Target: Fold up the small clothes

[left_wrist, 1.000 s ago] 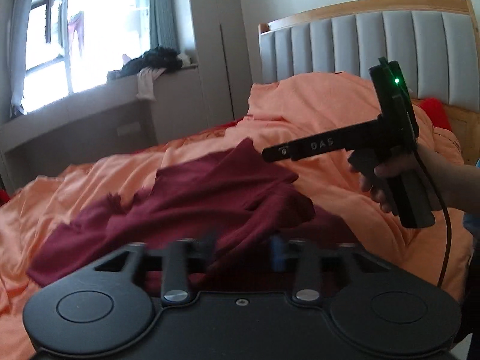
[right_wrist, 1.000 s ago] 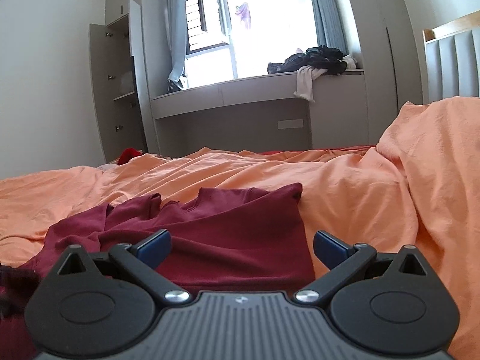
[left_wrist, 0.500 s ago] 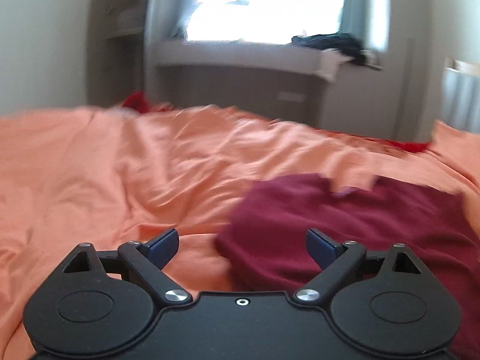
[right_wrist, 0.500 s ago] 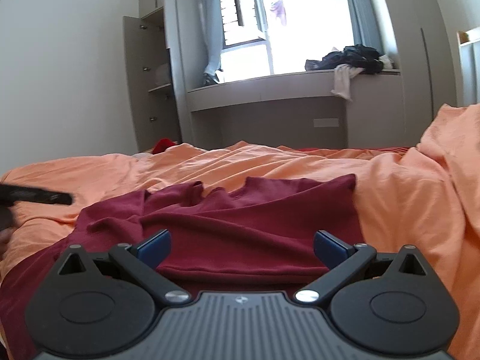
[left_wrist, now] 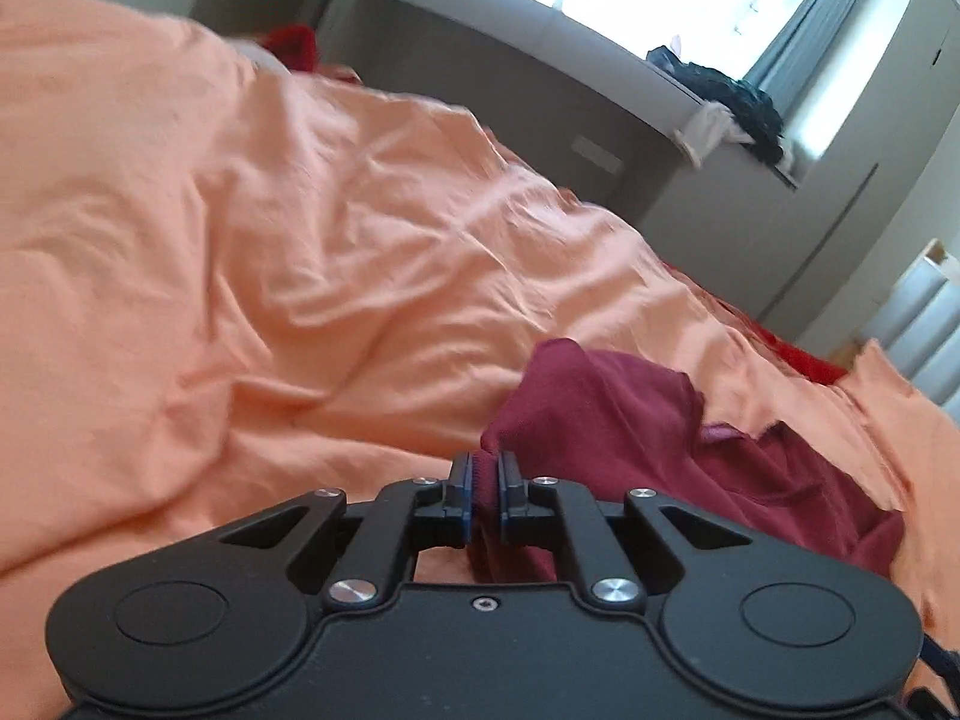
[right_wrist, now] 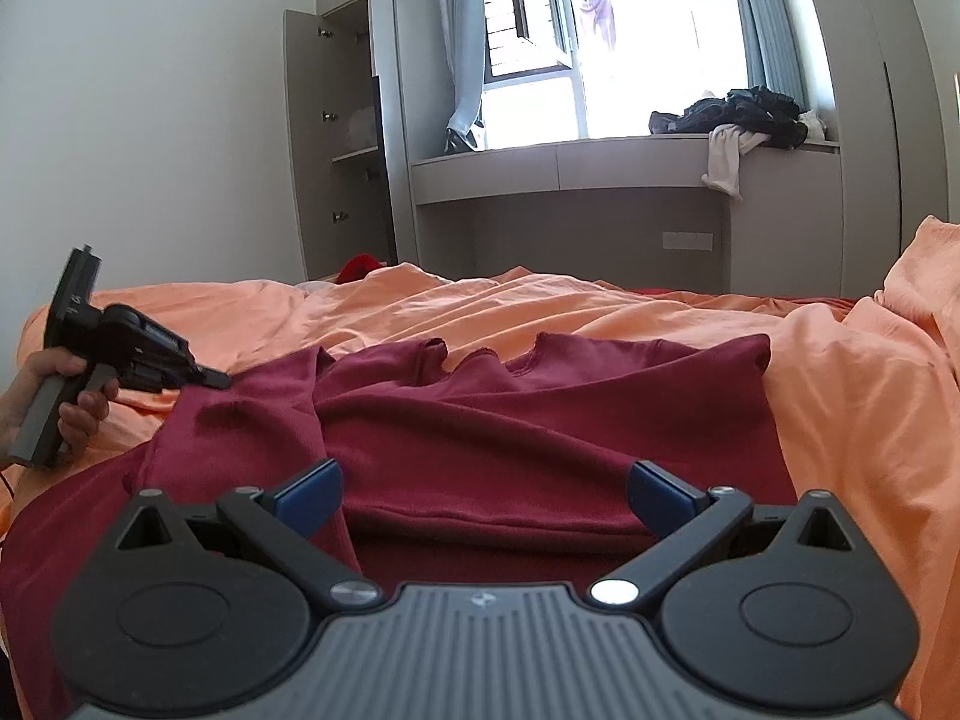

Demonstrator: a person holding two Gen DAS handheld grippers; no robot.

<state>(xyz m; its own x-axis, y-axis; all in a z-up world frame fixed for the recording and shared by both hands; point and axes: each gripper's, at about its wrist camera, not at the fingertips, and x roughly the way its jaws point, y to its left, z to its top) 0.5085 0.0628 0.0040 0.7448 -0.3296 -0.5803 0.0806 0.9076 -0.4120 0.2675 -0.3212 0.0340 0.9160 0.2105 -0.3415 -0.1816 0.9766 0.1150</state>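
Garment: dark red top (right_wrist: 540, 420) lies rumpled on the orange bed cover (right_wrist: 840, 396).
Left claw (left_wrist: 483, 489): has just been closing; pinches a fold at the top's edge.
Right claw (right_wrist: 480, 495): spread wide, low over the top's near hem, nothing gripped.
Windowsill: dark clothes pile (right_wrist: 738, 111).

No legible text — none anywhere.

One dark red garment (right_wrist: 540, 420), one orange bedsheet (right_wrist: 840, 396), two claws, one clothes pile (right_wrist: 738, 111)
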